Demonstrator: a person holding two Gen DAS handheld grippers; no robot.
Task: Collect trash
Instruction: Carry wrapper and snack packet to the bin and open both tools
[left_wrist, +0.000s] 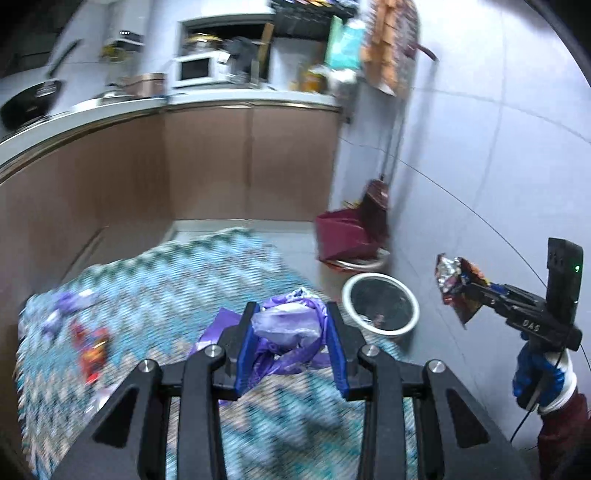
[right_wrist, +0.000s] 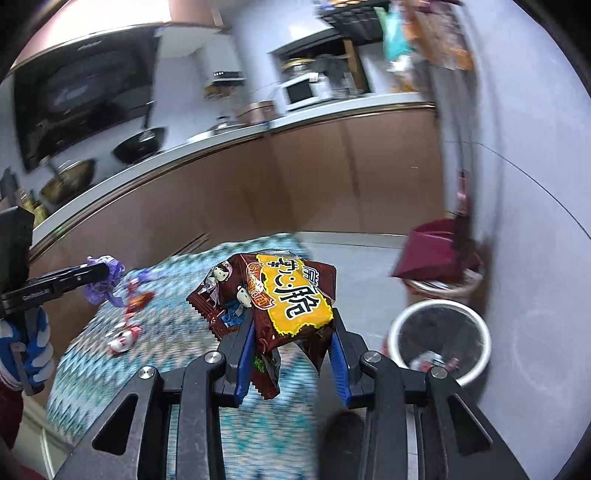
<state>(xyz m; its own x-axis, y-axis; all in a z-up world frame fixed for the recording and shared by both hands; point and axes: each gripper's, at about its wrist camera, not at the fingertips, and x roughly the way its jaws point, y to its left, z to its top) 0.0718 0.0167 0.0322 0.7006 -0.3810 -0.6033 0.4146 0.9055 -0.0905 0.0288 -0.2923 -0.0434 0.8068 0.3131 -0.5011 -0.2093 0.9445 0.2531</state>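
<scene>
You held two light, crinkly wrappers: left fingers (left_wrist: 291, 345) clenched on purple film (left_wrist: 291, 325), right fingers (right_wrist: 291, 354) pinching a snack bag (right_wrist: 291, 295) mid-body.

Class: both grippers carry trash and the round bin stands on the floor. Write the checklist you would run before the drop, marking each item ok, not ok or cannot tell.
1. Left gripper clamped on the purple plastic wrapper: ok.
2. Right gripper clamped on the brown and yellow snack packet: ok.
3. White-rimmed bin open on top, room inside: ok.
4. Either load above the bin mouth: not ok, both hang over the blue zigzag mat.
5. Mat free of trash: not ok, a red wrapper lies there.
6. Purple wrapper held firmly enough: cannot tell.
</scene>
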